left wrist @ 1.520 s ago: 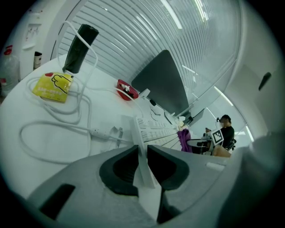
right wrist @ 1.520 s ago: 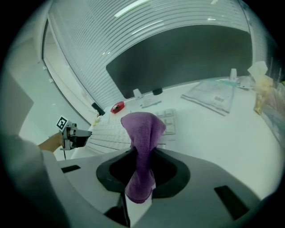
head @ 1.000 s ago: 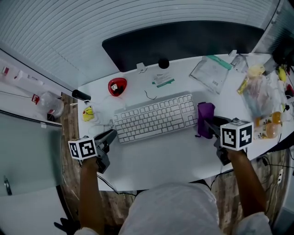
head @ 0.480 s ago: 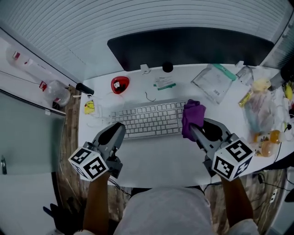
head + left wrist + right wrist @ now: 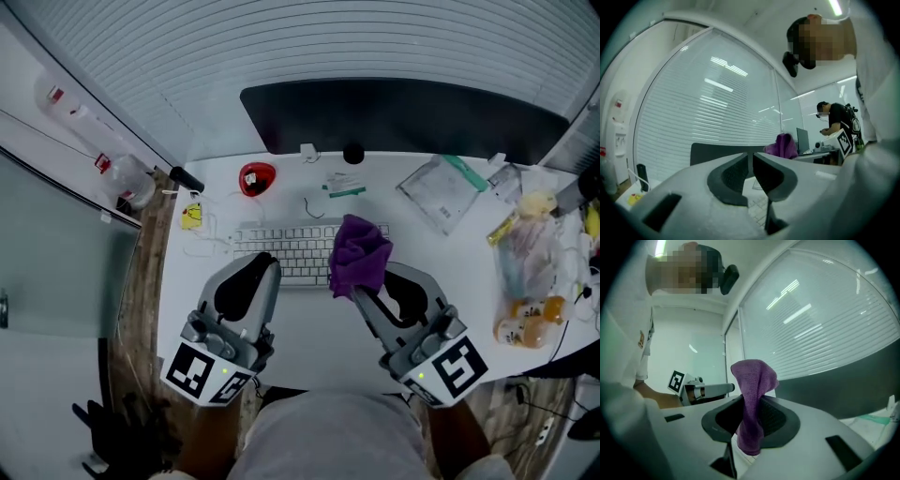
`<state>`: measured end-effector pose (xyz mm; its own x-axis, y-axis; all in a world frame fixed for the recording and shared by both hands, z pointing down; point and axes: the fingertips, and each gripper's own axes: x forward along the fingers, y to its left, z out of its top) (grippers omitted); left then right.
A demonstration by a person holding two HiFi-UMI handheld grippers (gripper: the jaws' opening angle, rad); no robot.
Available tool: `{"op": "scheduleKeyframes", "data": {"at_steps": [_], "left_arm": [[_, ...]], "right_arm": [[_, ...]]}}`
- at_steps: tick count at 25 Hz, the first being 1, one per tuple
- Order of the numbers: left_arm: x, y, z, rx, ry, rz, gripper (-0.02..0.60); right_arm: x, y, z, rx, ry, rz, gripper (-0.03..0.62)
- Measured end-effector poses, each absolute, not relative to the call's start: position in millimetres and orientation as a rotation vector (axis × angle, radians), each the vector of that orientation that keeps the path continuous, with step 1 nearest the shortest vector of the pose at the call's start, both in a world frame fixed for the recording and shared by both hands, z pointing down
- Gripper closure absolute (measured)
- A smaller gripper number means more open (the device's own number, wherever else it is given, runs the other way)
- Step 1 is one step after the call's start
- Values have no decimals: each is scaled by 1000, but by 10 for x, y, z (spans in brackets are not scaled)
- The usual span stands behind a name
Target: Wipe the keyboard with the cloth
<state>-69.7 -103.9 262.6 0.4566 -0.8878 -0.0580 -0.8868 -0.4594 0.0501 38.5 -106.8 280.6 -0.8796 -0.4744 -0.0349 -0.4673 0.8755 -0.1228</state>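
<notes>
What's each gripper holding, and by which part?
Right gripper pinches the purple cloth near its middle, a bunch above the jaws, an end below. Left gripper holds nothing; its jaws have just been closing.

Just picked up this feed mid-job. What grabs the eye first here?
The purple cloth stands out, pinched in the right gripper's fingers and raised above the right end of the white keyboard. Beside it the left gripper holds nothing; its fingers have just been closing to a narrow slit. Clear bags clutter the table's right end.
</notes>
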Motion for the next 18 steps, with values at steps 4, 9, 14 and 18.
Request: {"op": "scheduleKeyframes", "data": {"at_steps": [4,9,14,18], "left_arm": [[-530,-903,2498,2782,-1685,-88,552],[-488,-775,2482,2788,-1717,-101,565],[-507,-706,2484,2791,-1726,-108,566],[-533,-666,2487,2786,-1729,-112,566]], "right_arm": [[340,-896,2688,-658,2937,-98,510],[308,-787,2571,-625,2905,-24,511],[282,-728,2536,-620,2888,16,511],[251,-671,2538,-616,2891,30,511]]}}
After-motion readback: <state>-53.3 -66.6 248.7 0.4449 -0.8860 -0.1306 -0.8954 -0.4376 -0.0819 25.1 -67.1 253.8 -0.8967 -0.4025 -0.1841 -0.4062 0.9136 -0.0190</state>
